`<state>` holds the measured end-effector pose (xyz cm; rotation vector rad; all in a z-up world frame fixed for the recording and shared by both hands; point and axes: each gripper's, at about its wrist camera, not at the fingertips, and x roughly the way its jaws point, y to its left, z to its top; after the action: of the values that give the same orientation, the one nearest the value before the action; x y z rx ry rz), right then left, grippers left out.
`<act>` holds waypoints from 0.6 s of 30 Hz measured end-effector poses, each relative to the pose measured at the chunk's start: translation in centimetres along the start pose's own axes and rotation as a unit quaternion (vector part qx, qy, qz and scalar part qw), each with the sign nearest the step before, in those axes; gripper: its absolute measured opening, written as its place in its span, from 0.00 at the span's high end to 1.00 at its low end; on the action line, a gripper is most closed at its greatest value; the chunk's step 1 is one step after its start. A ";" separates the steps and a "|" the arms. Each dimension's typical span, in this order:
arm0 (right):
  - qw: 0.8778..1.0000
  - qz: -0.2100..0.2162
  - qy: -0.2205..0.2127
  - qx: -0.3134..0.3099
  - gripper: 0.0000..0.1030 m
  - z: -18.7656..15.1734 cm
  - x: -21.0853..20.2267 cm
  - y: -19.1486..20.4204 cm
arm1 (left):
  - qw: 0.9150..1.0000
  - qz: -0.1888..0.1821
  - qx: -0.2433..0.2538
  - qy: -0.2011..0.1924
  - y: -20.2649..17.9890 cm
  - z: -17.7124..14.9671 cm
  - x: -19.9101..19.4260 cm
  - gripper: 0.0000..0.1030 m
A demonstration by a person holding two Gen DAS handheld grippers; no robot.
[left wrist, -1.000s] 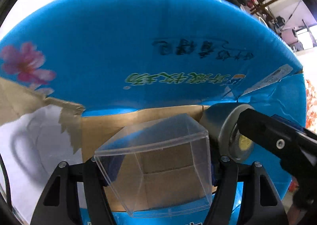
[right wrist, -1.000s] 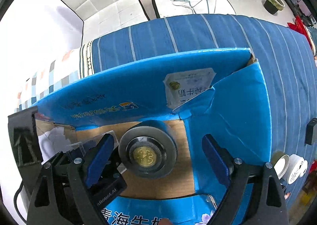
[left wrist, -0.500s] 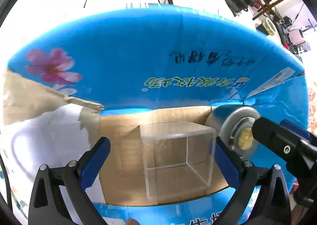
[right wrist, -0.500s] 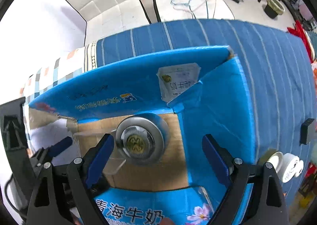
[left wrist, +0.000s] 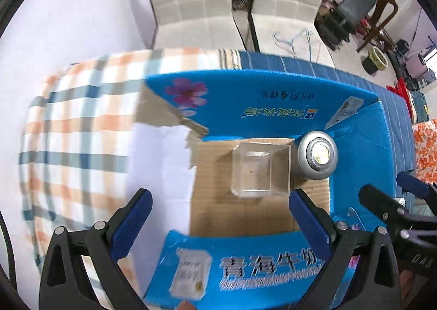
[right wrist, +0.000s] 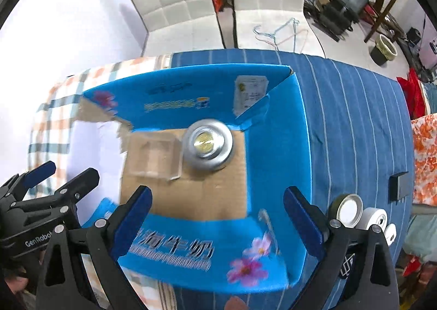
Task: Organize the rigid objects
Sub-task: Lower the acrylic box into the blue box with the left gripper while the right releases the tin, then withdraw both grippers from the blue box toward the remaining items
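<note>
While the clear plastic box [left wrist: 260, 170] is resting upright on the brown cardboard floor of the blue carton [left wrist: 273, 102], nothing is being gripped by either tool. Just beside the clear box, on the side toward the carton's blue end wall, the round silver container [left wrist: 318, 155] is standing, seemingly touching it. Above the carton, the left gripper [left wrist: 218, 224] is being held with its jaws spread wide and empty, the clear box lying beyond its tips. The right gripper [right wrist: 217, 217] is likewise being held over the carton, its jaws having just been opening further, with nothing between them. Outside the carton, rolls of tape [right wrist: 360, 215] are lying on the blue striped cloth [right wrist: 355, 124], well apart from the carton's end wall.
</note>
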<state>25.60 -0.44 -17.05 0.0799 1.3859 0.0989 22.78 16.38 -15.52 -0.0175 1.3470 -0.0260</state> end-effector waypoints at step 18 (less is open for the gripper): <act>0.995 0.056 -0.083 -0.005 0.04 -6.4 -11.9 0.3 | 0.996 0.025 0.010 -0.082 -1.5 -5.7 -10.8 0.00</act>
<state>17.15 -1.55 -6.56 0.1534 1.2153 0.1893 14.78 15.24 -6.20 0.0299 1.1820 0.0043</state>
